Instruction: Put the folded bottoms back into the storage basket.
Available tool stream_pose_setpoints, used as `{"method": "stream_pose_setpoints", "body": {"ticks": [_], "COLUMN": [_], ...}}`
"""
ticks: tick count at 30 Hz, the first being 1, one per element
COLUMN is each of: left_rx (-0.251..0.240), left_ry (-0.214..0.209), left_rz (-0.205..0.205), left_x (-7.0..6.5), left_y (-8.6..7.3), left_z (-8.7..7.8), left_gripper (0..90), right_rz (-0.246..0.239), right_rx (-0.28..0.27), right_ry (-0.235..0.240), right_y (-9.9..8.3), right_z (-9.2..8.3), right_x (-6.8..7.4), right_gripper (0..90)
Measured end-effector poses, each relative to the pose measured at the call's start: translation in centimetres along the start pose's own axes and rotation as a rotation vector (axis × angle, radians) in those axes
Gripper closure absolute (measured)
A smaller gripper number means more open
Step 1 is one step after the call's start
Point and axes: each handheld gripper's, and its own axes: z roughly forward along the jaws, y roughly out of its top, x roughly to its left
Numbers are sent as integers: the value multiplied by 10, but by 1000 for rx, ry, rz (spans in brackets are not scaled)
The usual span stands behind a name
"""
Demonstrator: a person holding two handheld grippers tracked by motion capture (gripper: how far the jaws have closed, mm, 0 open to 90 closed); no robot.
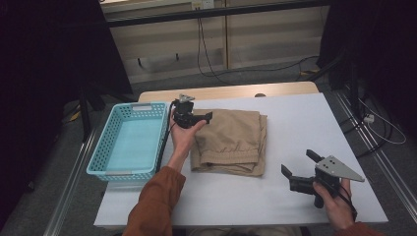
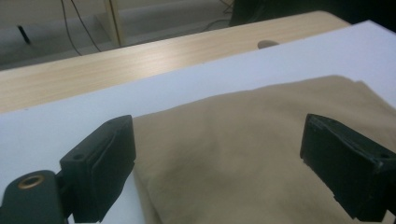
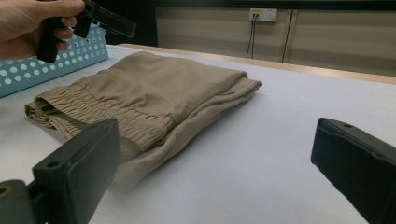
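A folded pair of tan trousers lies flat on the white, matte table, its soft woven cloth creased into a rough rectangle with a gathered, ribbed elastic waistband along the near edge. The left gripper is held at the trousers' far left corner, its blocky black fingers spread wide apart with nothing between them; in the left gripper view the cloth spans the gap just beyond the fingertips, one finger over bare table beside the fabric's edge, the other over the cloth itself. The right gripper, topped by a grey three-cornered plate, is well apart from the trousers to their right, its fingers likewise parted and empty, pointing toward the waistband end of the fold. Just left of the left gripper sits a light blue plastic basket, rectangular, with perforated walls. A strip of pale wood grain shows past the table's white covering.
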Motion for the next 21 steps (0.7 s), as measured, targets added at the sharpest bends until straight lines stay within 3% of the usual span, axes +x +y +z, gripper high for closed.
{"method": "stream_pose_setpoints", "body": {"ticks": [2,8,9,10,11,14,16,21], "left_rx": [32,93,96,92,87,96,115,151], "left_ry": [23,37,40,33,26,30,59,95], "left_rz": [13,-45,-48,-67,-85,-75,-64,-96], "left_x": [2,18,18,19,20,22,23,33], "left_y": [-2,-10,-11,-11,-12,-12,-14,-20], "left_z": [5,19,21,22,23,28,30,34], "left_gripper": [121,173,272,272,339,330,341,355], "right_rz": [-2,-3,-3,-3,-4,-3,-1,-2], "right_rx": [1,4,6,6,6,8,11,11], "right_ry": [3,6,8,8,8,8,10,10], "right_y": [0,-1,-1,-1,-1,-1,-1,-1], "right_z": [0,0,0,0,1,1,1,1], "right_x": [0,0,1,1,1,1,1,1], "right_gripper": [18,18,18,18,18,18,18,18]}}
